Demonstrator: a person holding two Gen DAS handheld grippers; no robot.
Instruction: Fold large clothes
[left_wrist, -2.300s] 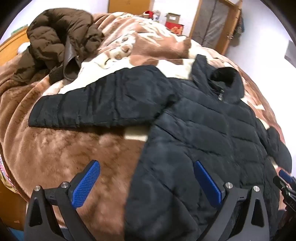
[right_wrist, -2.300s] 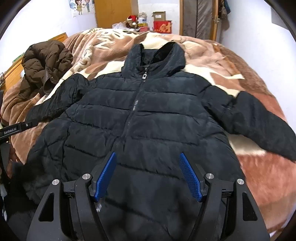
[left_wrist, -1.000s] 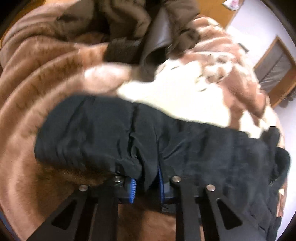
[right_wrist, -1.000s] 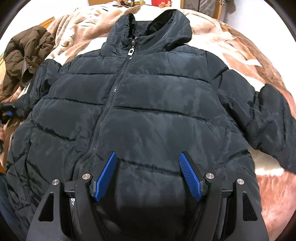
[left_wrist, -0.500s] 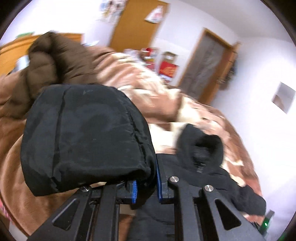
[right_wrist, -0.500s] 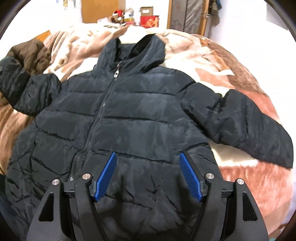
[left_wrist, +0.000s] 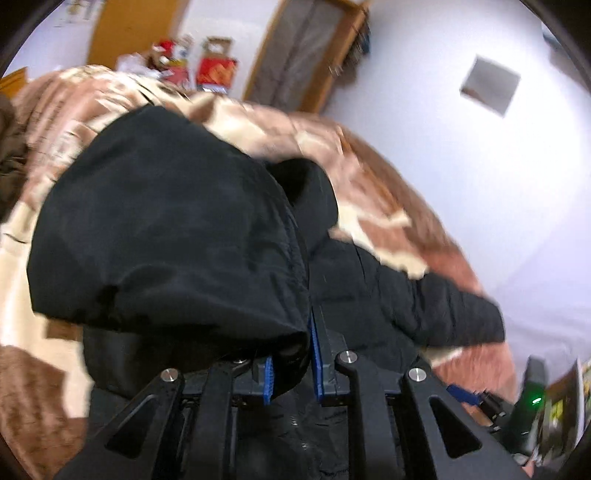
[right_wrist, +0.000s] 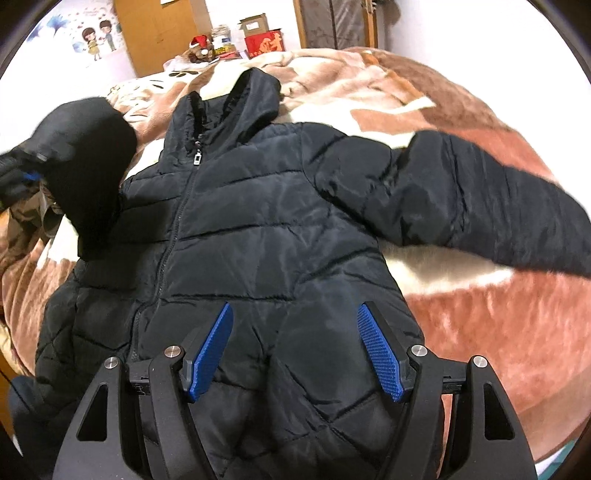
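The black puffer jacket (right_wrist: 266, 229) lies face-up on the blanket (right_wrist: 480, 314). The left gripper (left_wrist: 291, 363) is clamped on the left sleeve (left_wrist: 166, 243); the right gripper (right_wrist: 295, 347) hovers apart above the hem. Soft, puffy and probably slippery, it is best pinched at cuffs and hem.

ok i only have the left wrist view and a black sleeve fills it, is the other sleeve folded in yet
Observer: No. In the right wrist view the other sleeve lies stretched out sideways on the blanket.
Operator: is the zip done up
Observer: Yes, the jacket lies front up with the zipper closed to the collar.
Operator: and what's the right hand-held gripper doing
Observer: The right hand-held gripper is open over the jacket's lower front, holding nothing.
Operator: how does my sleeve look from there
Observer: The held sleeve is lifted off the bed at the jacket's far side, pinched in the left hand-held gripper.
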